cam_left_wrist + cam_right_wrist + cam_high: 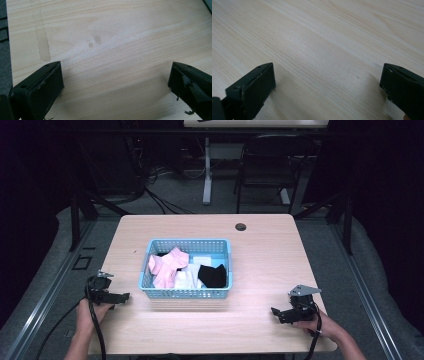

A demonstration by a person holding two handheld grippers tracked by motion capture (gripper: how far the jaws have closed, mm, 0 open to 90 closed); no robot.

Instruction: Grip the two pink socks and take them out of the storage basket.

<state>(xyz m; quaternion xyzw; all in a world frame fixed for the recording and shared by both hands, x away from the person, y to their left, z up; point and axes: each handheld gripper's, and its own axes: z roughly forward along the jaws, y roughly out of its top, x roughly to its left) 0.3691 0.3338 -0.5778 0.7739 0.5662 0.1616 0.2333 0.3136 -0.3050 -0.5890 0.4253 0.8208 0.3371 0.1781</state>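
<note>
Both grippers, left gripper and right gripper, rest wide open and empty flanking the blue basket at table centre; reaching for the near pink sock should come from above.

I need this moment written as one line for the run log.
left gripper: open, empty, on wooden table | right gripper: open, empty | blue plastic basket: centre, holds pink, white, black socks

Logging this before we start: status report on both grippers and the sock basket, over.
Left gripper open, empty, left of the blue basket. Right gripper open, empty, on its right. Pink, white, black socks inside. Nothing in the way.
</note>
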